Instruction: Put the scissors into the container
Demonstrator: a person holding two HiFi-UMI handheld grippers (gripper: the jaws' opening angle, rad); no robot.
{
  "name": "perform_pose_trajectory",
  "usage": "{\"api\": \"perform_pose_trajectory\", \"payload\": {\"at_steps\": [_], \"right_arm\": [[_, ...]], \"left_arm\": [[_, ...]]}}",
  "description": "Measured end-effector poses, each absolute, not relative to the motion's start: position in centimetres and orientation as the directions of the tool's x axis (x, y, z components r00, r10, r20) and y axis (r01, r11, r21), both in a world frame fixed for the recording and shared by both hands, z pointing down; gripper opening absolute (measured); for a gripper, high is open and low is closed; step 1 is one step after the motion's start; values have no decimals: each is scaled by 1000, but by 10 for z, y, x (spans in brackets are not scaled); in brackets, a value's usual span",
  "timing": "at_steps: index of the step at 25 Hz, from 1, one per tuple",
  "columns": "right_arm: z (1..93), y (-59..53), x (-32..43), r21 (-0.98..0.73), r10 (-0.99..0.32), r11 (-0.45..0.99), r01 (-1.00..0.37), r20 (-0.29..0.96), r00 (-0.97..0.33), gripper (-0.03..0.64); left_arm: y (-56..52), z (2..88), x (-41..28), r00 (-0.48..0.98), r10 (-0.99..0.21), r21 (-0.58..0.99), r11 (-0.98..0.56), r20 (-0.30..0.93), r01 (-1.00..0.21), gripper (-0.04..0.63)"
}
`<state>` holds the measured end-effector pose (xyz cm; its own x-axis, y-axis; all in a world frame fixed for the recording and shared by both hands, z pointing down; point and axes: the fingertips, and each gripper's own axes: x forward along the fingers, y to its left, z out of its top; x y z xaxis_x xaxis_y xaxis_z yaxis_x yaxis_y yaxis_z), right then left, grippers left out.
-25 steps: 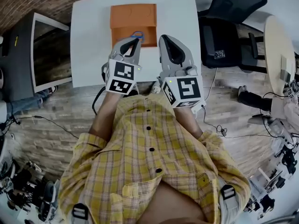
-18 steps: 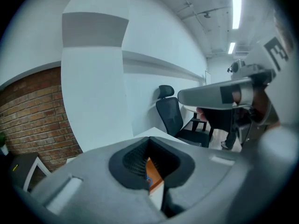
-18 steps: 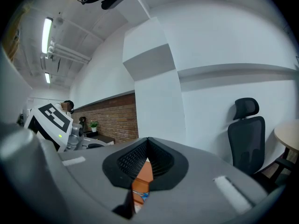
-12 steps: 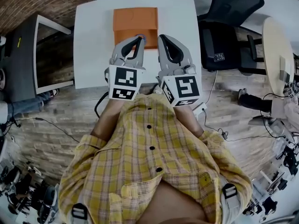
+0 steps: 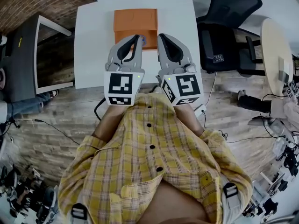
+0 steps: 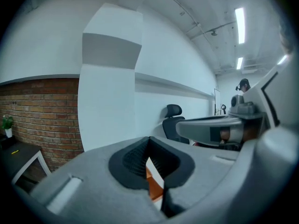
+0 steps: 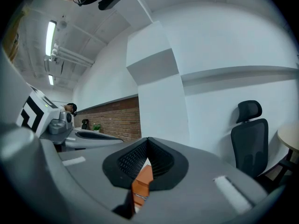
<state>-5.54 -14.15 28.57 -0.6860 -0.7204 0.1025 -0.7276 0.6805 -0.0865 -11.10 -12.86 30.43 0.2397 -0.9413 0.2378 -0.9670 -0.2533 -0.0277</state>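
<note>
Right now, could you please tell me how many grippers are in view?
2. The left gripper and the right gripper sit side by side above the white table, tips by the orange container's near edge.

A white counter (image 5: 88,41) carries an orange container (image 5: 135,20) set toward its far edge. Both grippers are held side by side over the counter's near half, pointing away from the person. The left gripper (image 5: 138,38) overlaps the container's near edge, and the right gripper (image 5: 162,36) ends just beside its near right corner. Below them a yellow plaid shirt (image 5: 154,162) fills the lower frame. A black office chair (image 5: 229,6) stands right of the counter on a wooden floor (image 5: 46,125).
</note>
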Motion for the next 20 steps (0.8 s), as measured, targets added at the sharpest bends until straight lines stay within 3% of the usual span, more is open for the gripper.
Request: {"api": "perform_pose_trajectory", "payload": {"at_steps": [20], "right_arm": [[268,-133,-51,-49,-708,702,-710,55,-704,5]], "left_arm": [[-117,274,-106,193,-973,-19,-197,125,-980,3]]}}
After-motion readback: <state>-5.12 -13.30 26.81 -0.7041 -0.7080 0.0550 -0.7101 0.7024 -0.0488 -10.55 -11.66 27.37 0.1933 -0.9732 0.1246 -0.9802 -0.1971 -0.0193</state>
